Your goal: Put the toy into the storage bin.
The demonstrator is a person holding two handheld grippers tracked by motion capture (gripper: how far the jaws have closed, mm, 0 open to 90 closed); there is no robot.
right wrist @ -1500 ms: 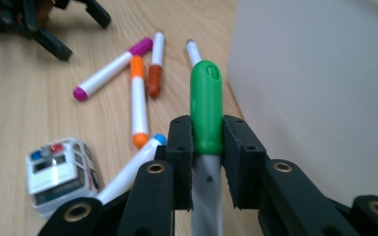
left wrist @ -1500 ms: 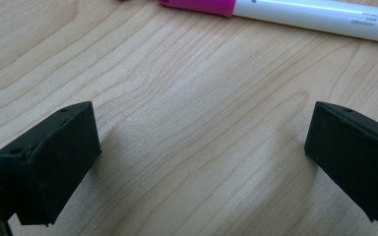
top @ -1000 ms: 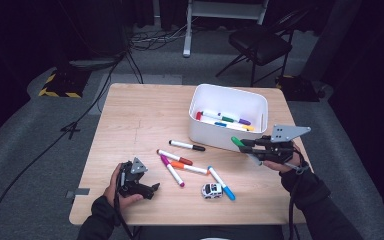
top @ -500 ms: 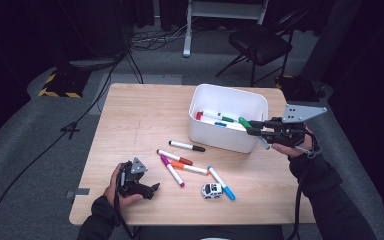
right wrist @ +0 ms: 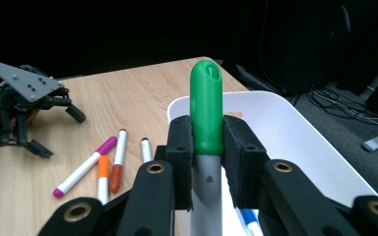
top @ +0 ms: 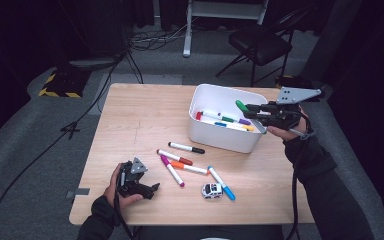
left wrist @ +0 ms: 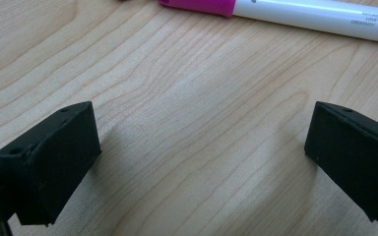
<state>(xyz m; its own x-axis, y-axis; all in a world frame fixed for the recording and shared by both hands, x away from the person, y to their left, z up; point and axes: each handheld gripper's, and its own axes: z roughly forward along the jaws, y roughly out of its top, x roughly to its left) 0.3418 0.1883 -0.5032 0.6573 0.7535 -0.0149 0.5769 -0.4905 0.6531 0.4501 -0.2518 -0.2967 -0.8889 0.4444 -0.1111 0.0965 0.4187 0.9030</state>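
— High view first, nearest edge: what sits closest to you?

— My left gripper [top: 139, 186], resting on the table [top: 130, 125] at the near left corner with my hand around it. Its jaws stand wide apart with nothing between them; in the left gripper view I see bare wood between the two black pads, and beyond them a pink marker [left wrist: 280, 11] lying crosswise.

— And a bit farther in?

— A small toy car [top: 212, 190] beside a blue marker [top: 222, 183], then that pink marker [top: 172, 170], an orange marker [top: 190, 167], a red-brown marker [top: 175, 157] and a black-capped marker [top: 186, 148], all loose on the wood in front of the bin.

— Where is your other tool?

— My right gripper [top: 252, 108] is held in the air at the right, level, reaching over the far right rim of the white bin [top: 220, 137]. Its jaws are clamped on a green marker [top: 242, 105], green cap [right wrist: 206, 105] sticking out past the pads, grey barrel running back between them.

— So where is that marker?

— Off the table, above the bin's opening, touching nothing but my pads. Several markers already lie in the bin.
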